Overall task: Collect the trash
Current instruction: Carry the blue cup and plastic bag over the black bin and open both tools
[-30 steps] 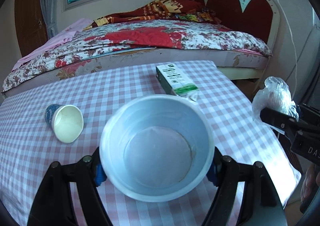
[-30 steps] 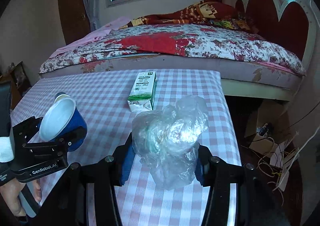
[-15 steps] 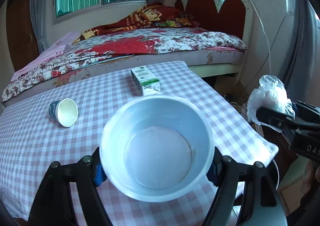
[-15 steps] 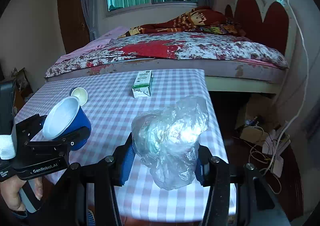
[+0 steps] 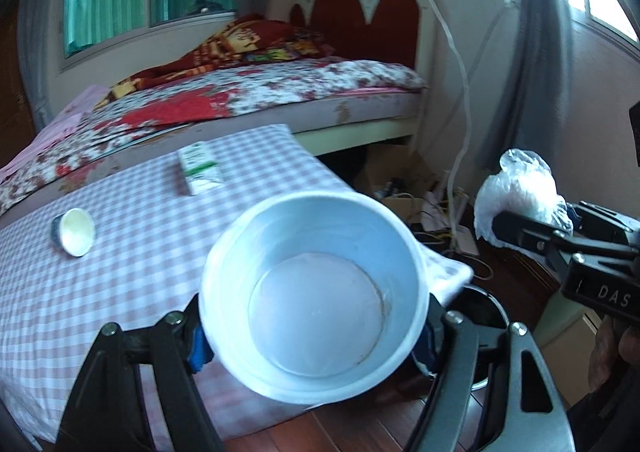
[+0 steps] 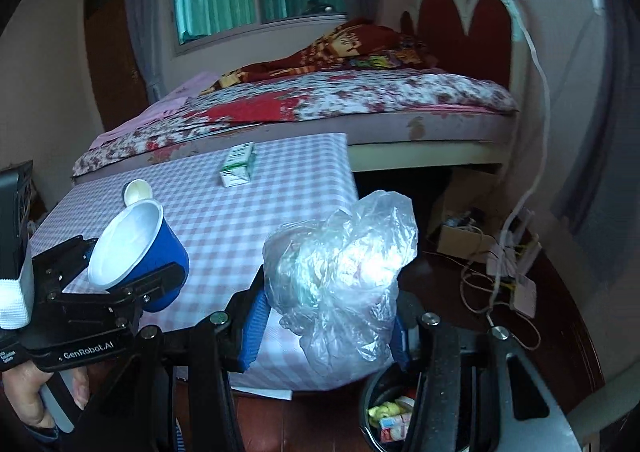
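So in your left wrist view, far left there's a small paper cup (image 5: 73,226) lying on its side on the checked tablecloth (image 5: 132,244). Up and right of it sits a green and white carton (image 5: 200,169), near the far edge of the table. Centre frame, your left gripper (image 5: 314,336) has its fingers clamped on a blue cup (image 5: 314,292), mouth facing the camera, white inside. Just right of that cup, a dark trash bin (image 5: 486,316) peeks out low on the floor. Far right, your right gripper (image 5: 520,228) is pinched on a crumpled clear plastic bag (image 5: 520,188).

In the right wrist view, the bag (image 6: 340,268) sits mid-frame squeezed between the blue pads (image 6: 254,326), hanging right above the bin (image 6: 386,418), lower right, which has some wrappers in it.
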Tool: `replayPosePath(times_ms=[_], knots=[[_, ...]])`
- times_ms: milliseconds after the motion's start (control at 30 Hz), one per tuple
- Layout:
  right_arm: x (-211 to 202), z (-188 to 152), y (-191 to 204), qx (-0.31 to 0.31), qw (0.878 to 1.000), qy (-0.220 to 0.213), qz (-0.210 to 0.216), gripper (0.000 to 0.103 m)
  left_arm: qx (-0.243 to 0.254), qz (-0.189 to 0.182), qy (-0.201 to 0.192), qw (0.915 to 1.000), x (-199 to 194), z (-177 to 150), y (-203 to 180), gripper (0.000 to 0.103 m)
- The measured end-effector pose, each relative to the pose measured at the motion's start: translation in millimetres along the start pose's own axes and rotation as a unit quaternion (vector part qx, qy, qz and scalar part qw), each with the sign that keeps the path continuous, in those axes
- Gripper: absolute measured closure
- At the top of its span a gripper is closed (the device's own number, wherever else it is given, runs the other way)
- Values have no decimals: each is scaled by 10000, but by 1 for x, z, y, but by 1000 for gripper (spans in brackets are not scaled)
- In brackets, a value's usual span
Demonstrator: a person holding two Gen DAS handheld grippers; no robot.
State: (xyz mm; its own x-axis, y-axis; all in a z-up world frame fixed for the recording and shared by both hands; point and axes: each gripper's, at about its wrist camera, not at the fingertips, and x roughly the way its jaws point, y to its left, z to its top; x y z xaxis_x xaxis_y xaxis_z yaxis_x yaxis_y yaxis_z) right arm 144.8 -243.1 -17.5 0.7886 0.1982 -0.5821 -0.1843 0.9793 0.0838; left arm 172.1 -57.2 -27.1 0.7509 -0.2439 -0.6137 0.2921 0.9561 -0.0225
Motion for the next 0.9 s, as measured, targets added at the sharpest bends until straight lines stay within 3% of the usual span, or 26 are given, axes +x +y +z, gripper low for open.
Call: replayPosePath(times_ms=[433,667,900], knots=[[-41,-45,-74,314,9984,123,-453,51,445,-614,209,9969,8,-19,-88,27],[-50,-73,-108,529,9959,326,-657,51,699,-987,510,9913,26,-38,-134,27],[-45,-108,-135,631,9932,687,-692,51,737,-1194,892,9861,48,-61,-155,27]])
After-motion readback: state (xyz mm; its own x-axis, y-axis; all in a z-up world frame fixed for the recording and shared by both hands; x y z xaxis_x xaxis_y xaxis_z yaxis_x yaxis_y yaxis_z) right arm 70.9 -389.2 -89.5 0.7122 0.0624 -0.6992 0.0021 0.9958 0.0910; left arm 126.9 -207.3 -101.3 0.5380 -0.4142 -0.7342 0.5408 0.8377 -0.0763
